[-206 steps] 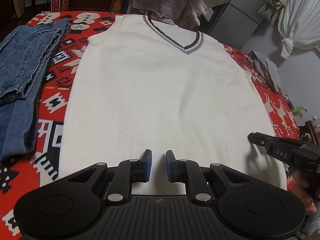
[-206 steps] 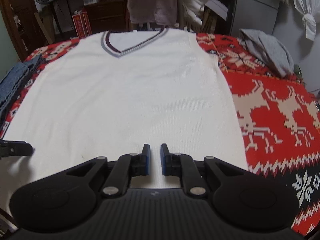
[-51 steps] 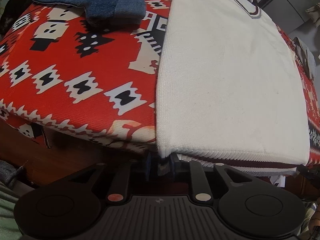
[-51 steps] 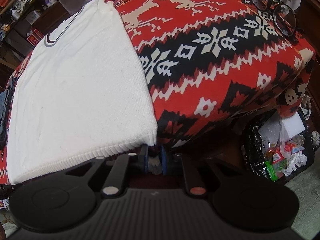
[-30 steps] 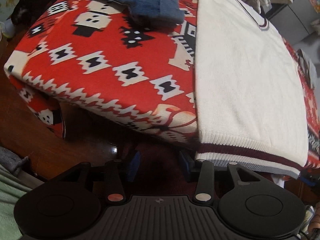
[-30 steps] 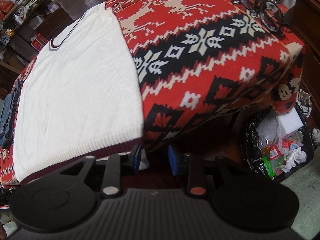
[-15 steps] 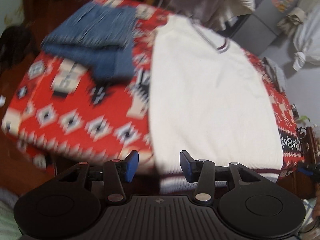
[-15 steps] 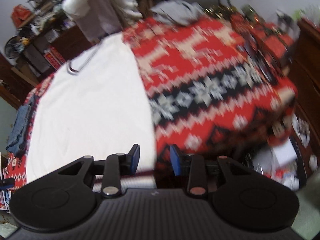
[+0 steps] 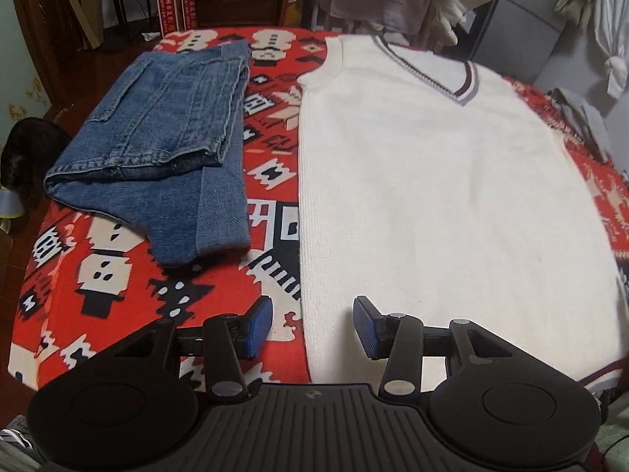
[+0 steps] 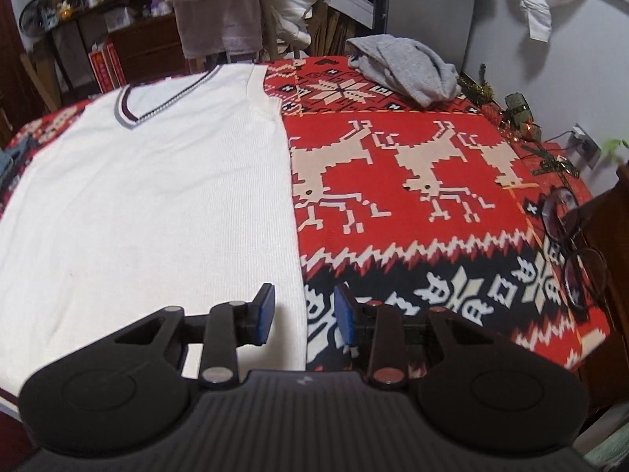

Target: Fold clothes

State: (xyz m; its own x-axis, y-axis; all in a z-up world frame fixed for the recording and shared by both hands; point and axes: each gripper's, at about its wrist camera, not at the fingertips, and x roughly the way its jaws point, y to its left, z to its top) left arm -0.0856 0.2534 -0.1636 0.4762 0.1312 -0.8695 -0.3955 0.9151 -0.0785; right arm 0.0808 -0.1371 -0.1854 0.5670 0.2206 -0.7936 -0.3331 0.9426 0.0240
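Note:
A white knitted V-neck vest (image 9: pixel 444 181) lies flat on the red patterned blanket (image 9: pixel 118 275), neck towards the far side. Its hem with a dark red stripe hangs over the near edge. My left gripper (image 9: pixel 312 328) stands open above the vest's near left side edge, holding nothing. In the right wrist view the same vest (image 10: pixel 149 196) fills the left half. My right gripper (image 10: pixel 302 310) is open over the vest's near right side edge, with nothing between its fingers.
Folded blue jeans (image 9: pixel 165 133) lie left of the vest. A grey garment (image 10: pixel 405 67) sits at the far right corner, and eyeglasses (image 10: pixel 570 244) rest near the blanket's right edge. Hanging clothes (image 10: pixel 243 4) and furniture stand behind the table.
Both grippers let go of the vest's hem at the table edge, opened, and rose back above the table. The vest now lies flat with its hem hanging over the near edge.

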